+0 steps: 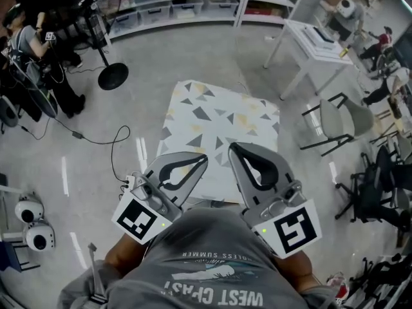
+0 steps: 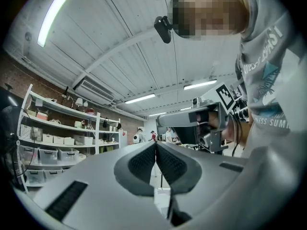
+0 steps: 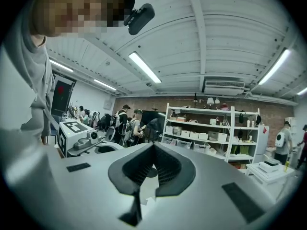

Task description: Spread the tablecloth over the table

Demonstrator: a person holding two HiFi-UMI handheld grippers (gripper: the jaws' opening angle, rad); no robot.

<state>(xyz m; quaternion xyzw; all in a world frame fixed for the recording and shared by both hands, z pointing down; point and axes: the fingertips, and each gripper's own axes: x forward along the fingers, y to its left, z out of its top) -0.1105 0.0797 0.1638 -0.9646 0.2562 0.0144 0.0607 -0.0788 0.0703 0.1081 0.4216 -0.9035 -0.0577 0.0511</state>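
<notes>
The tablecloth (image 1: 219,124), white with grey and yellow triangles, lies flat over the small table below me in the head view. Its near edge is hidden behind the grippers. My left gripper (image 1: 201,159) is held level close to the person's chest, above the cloth's near left part, jaws shut with nothing between them. My right gripper (image 1: 234,148) is beside it on the right, also shut and empty. The left gripper view shows its pads (image 2: 144,161) meeting at the tip, with the right gripper (image 2: 169,120) alongside. In the right gripper view the pads (image 3: 165,166) meet the same way.
A white table (image 1: 313,42) stands at the back right, with chairs (image 1: 341,121) along the right. Shelves with bins (image 1: 174,5) line the back. A person (image 1: 35,47) stands at the far left near a round stand base (image 1: 112,76). A cable (image 1: 106,140) runs across the floor.
</notes>
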